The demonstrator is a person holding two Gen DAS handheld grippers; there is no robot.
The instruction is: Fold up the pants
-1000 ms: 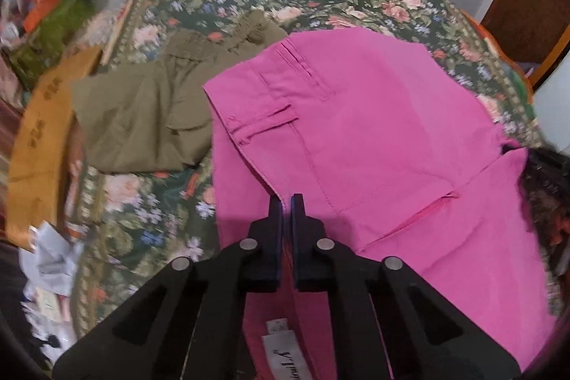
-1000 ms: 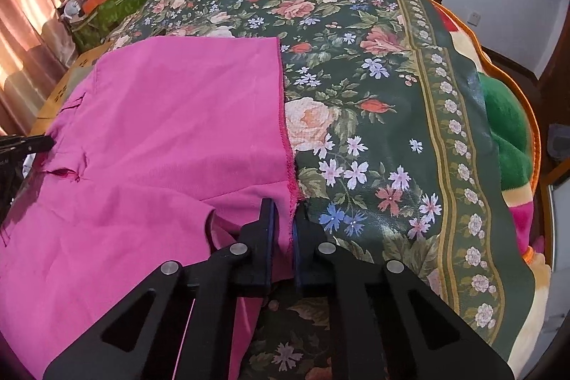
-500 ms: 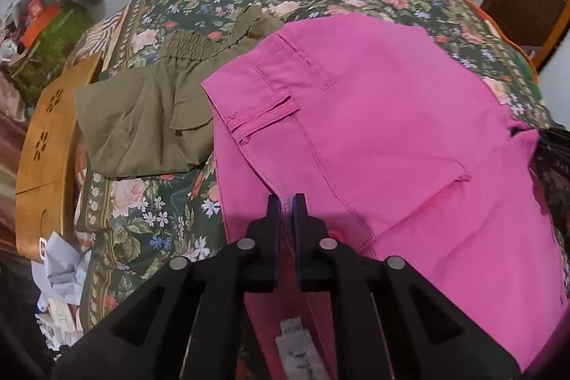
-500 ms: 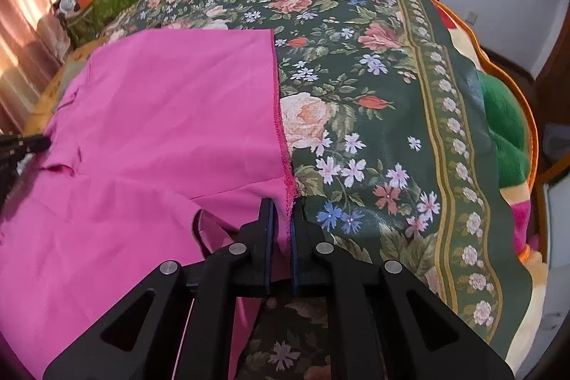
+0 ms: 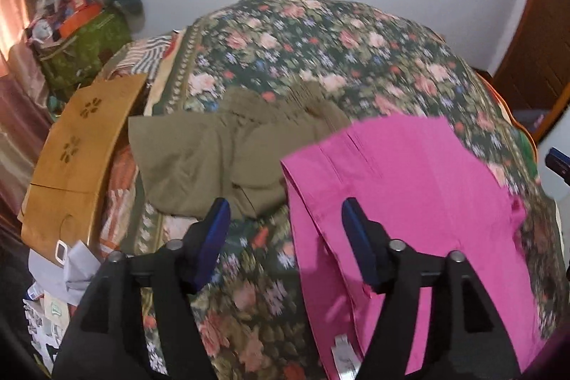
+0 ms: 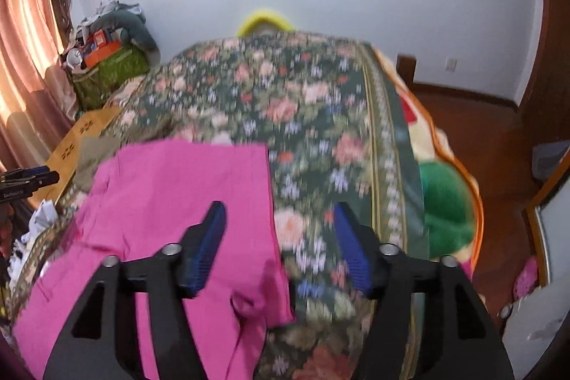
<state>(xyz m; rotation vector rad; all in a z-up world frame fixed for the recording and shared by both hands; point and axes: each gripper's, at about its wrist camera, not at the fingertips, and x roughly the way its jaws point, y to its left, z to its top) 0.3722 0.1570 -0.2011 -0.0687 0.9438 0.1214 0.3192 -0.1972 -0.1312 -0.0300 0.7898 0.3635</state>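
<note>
Pants of bright pink cotton point(image 5: 409, 187) lay folded flat on the dark green floral bedspread point(image 5: 320, 59), just right of an olive-green folded garment point(image 5: 213, 159) whose near edge they overlapped. A second ago your left gripper point(image 5: 285, 227) was pinched shut on the pink waist edge; now its blue-padded fingers point(image 5: 213, 234) stood wide apart, holding nothing, lifted clear above the cloth. Your right gripper point(image 6: 278, 230) had done the same: it had let go of the hem it clamped, and its fingers gaped empty above the pants' right edge. I judged that this fold was laid down, leaving another fold or a smoothing pass.
</note>
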